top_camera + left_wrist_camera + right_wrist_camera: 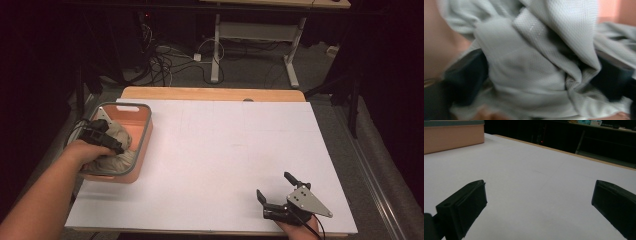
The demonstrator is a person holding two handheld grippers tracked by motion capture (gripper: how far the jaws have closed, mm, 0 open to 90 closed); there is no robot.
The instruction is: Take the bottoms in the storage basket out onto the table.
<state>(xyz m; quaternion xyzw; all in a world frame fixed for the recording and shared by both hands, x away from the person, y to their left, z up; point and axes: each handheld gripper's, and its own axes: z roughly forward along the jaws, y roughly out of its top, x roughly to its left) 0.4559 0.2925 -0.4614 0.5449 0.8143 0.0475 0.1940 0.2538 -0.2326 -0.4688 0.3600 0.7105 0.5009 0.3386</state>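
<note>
A pale grey cloth [116,145] of fine waffle-like weave is lying crumpled and bunched in folds inside a salmon-pink bin [145,142] with a grey rim. The bin is sitting upright at the left edge of the white counter [225,160].
</note>
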